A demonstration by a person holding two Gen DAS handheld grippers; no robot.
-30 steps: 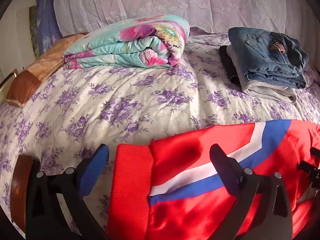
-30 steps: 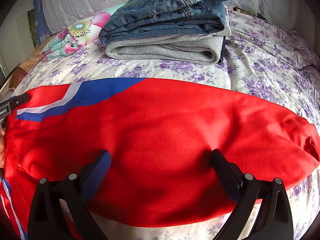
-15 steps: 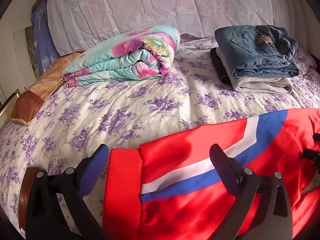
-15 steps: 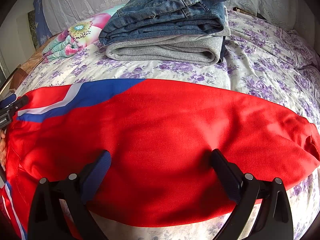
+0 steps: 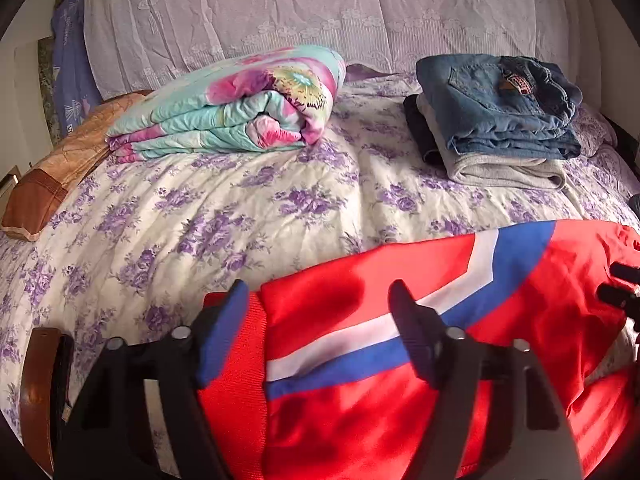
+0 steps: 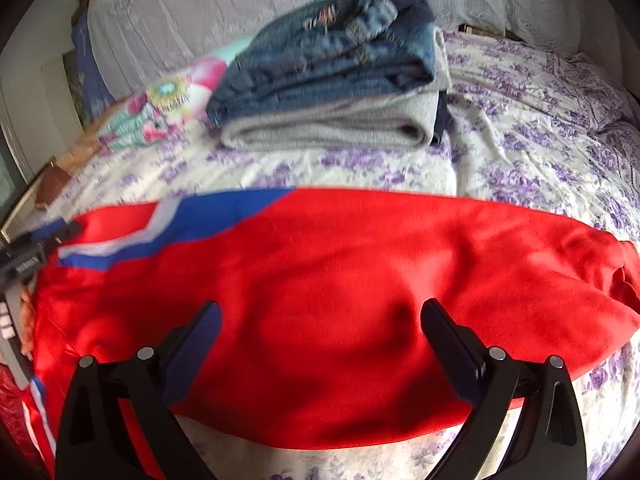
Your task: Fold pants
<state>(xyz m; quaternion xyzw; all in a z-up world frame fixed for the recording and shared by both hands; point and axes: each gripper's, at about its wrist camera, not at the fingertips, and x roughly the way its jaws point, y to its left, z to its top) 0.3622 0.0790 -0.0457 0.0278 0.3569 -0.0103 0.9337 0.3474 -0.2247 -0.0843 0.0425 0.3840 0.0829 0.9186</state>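
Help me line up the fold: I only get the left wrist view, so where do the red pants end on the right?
Observer: In the right wrist view, the red track pants taper to a rumpled end at the far right, with floral bedspread showing beyond it.
Operator: Are the right tongs gripping the fabric?
Observer: No. The right tongs are open over the pants near their near edge. I cannot tell if they touch the fabric.
Operator: How does that near edge lie?
Observer: It runs in one smooth curve, with bedspread showing below it between the two fingers.
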